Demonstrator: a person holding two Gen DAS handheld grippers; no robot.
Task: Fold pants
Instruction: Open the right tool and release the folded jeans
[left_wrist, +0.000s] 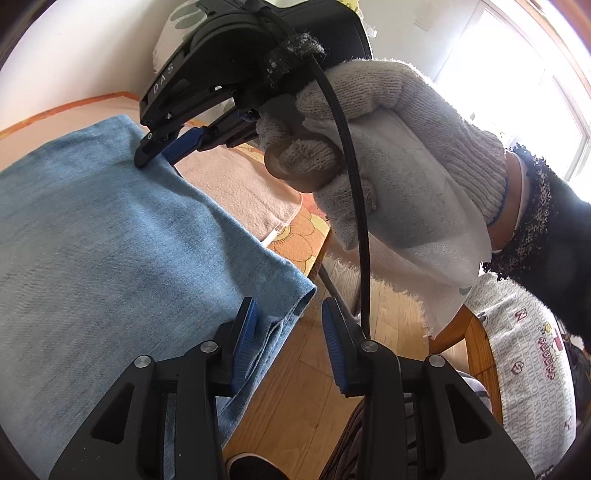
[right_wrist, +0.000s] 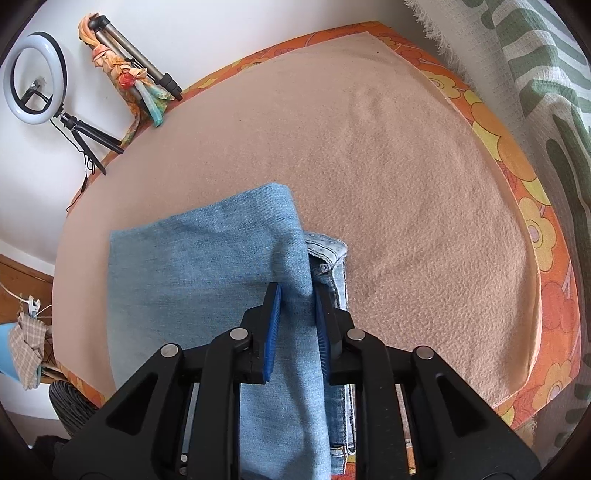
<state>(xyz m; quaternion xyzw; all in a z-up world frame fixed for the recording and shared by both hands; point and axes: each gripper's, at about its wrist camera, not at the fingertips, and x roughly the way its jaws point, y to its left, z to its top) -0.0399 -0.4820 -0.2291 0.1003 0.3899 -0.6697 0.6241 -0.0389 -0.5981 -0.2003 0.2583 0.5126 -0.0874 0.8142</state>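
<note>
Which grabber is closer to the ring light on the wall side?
Cannot tell for sure, likely the right. The ring light shows only in the right gripper's view, far beyond the jeans it straddles. The left gripper sits at the jeans' hem.

Count of things on and around the table

One pair of folded blue jeans (right_wrist: 207, 266) lies on one peach blanket (right_wrist: 406, 184) over one orange flowered tablecloth (right_wrist: 546, 295). Two grippers: left (left_wrist: 288, 314), right (right_wrist: 297, 295). One gloved hand (left_wrist: 399, 147). At the table's far left corner: one ring light (right_wrist: 35, 74), two tripods (right_wrist: 147, 70).
</note>
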